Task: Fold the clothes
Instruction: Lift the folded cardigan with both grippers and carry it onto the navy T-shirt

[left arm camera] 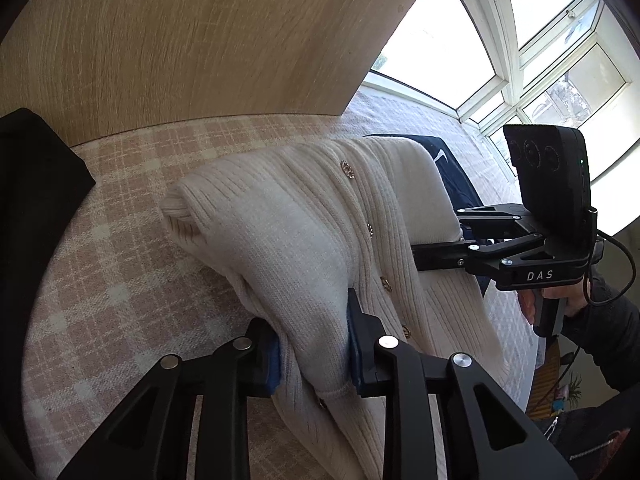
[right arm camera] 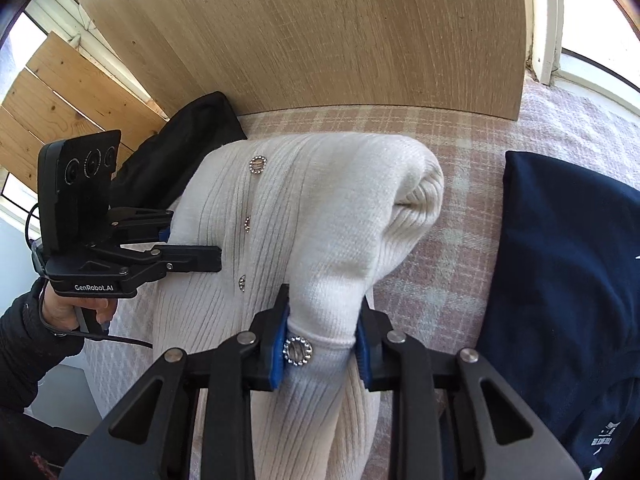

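A cream ribbed cardigan with sparkly round buttons lies bunched on a pink checked cover. My left gripper is shut on a fold of the knit near the button band, its blue pads pressing the cloth from both sides. My right gripper is shut on another gathered fold, with a button right beside its left pad. Each gripper shows in the other's view, the left gripper and the right gripper both clamping the garment's opposite edges. The cloth between them is lifted into a hump.
A dark navy garment lies to the right of the cardigan. A black garment lies to its left. A tall wooden panel stands behind. A bright window fills the far right.
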